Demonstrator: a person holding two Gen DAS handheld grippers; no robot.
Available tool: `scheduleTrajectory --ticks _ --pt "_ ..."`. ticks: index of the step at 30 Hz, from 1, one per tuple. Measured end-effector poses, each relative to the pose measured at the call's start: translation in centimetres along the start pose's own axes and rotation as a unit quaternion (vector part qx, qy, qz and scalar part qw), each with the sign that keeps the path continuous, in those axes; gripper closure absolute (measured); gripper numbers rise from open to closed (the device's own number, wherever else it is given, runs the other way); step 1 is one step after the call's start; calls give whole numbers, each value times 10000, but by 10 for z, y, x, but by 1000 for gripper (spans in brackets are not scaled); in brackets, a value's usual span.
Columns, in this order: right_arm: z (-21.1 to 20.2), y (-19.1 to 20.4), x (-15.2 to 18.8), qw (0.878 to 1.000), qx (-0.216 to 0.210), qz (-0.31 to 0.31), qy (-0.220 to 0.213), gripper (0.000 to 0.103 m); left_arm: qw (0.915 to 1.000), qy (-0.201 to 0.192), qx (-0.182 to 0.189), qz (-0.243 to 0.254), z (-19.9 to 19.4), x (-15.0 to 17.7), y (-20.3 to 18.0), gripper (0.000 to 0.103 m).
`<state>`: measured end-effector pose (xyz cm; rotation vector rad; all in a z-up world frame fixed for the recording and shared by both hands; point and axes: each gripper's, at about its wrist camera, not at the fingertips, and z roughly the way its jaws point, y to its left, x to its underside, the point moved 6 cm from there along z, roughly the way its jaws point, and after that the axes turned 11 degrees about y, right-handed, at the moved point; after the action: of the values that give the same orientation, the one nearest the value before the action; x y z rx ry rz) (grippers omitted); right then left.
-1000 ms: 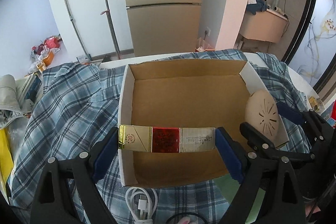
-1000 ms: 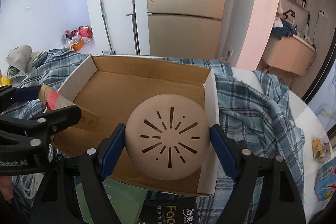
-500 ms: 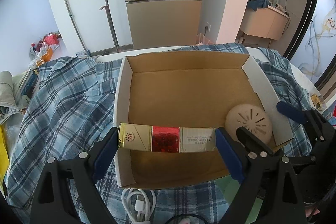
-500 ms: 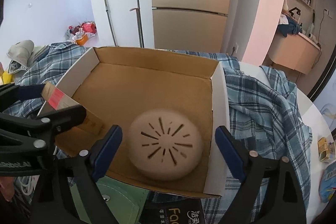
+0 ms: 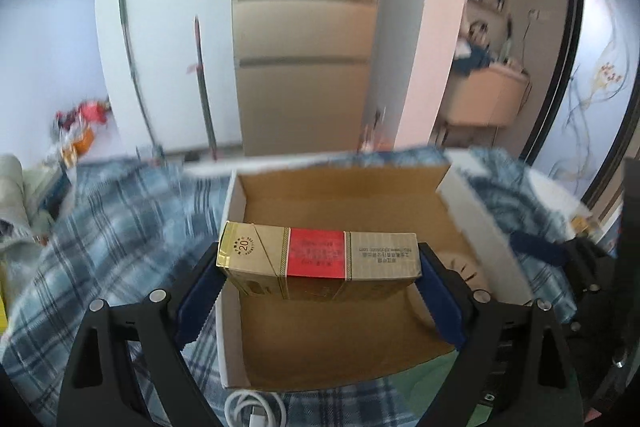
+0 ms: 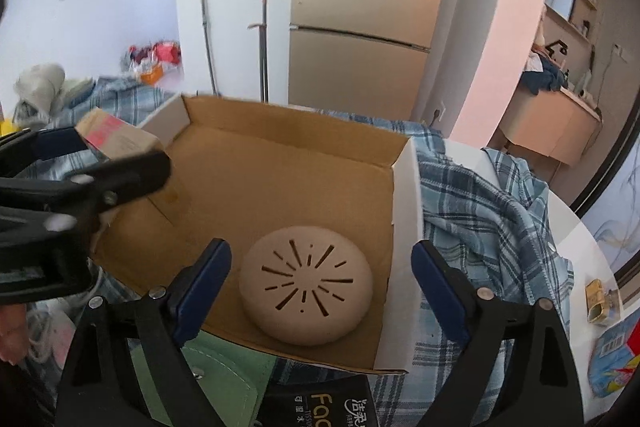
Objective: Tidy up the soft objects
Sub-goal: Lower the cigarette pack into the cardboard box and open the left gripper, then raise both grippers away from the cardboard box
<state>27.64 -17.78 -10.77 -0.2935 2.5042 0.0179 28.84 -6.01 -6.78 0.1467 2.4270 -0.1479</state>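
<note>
A gold and red cigarette pack [image 5: 316, 253] hangs crosswise above the front left of an open cardboard box [image 5: 230, 211], and my left gripper [image 5: 319, 267] is shut on its two ends. A beige round dome with slits [image 6: 306, 291] lies on the box floor near the front right wall [image 6: 404, 227]. My right gripper [image 6: 322, 255] hovers over it, open, with its blue pads clear of the dome on both sides. The left gripper [image 6: 120, 147] with the pack [image 6: 116, 135] shows at the left edge of the right wrist view. In the left wrist view the dome [image 5: 460, 267] is partly hidden behind a finger.
A blue plaid shirt [image 6: 480, 211] lies under and around the box. In front of the box are a green pouch [image 6: 224, 375], a black tissue pack [image 6: 328, 407] and a white cable [image 5: 256, 407]. Small packets [image 6: 600, 301] sit on the table at the right.
My right gripper opened and the dome dropped from its pads onto the box floor. My left gripper tilted upward with the pack still in it.
</note>
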Motion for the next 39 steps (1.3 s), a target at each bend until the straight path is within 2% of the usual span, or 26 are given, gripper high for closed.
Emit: scheduleTrajectory --ticks 3,4,6,8,13,19,24,28,31,37,39 --pt "-5 -5 -2 9992 -354 187 -84 12 9997 -225 5 32 -10 -3 -3 6" --pt "-7 -4 -3 9979 -613 209 -93 12 9998 -196 10 39 -9 -3 -4 0" --pt "-11 1 -4 9944 -1037 176 -130 12 9999 -121 92 28 -7 -3 -5 0" --pt "-13 9 -3 9926 -1207 13 -143 12 9999 -27 156 11 -5 -2 -5 0" --pt "-6 20 1 9962 -826 -258 -83 12 9998 -164 42 -64 -12 -2 -2 0" --pt "-3 24 2 9931 -1143 -231 81 12 9995 -297 31 -124 -35 -11 4 0" --pt "-11 23 1 9961 -835 -271 -94 12 9981 -592 59 -145 -62 -18 6 0" --pt "-40 11 -9 9971 -600 -56 -457 12 9975 -700 -25 -101 -79 -16 7 9" --pt "-78 1 -19 9943 -566 79 -900 12 9951 -965 -214 3 -102 -10 10 9" --pt "-157 -5 -22 9845 -441 107 -1694 12 9890 -1469 -109 -118 -160 2 17 9" --pt "-179 -7 -16 9811 -415 128 -1885 12 9843 -1756 -116 -162 -183 8 17 2"
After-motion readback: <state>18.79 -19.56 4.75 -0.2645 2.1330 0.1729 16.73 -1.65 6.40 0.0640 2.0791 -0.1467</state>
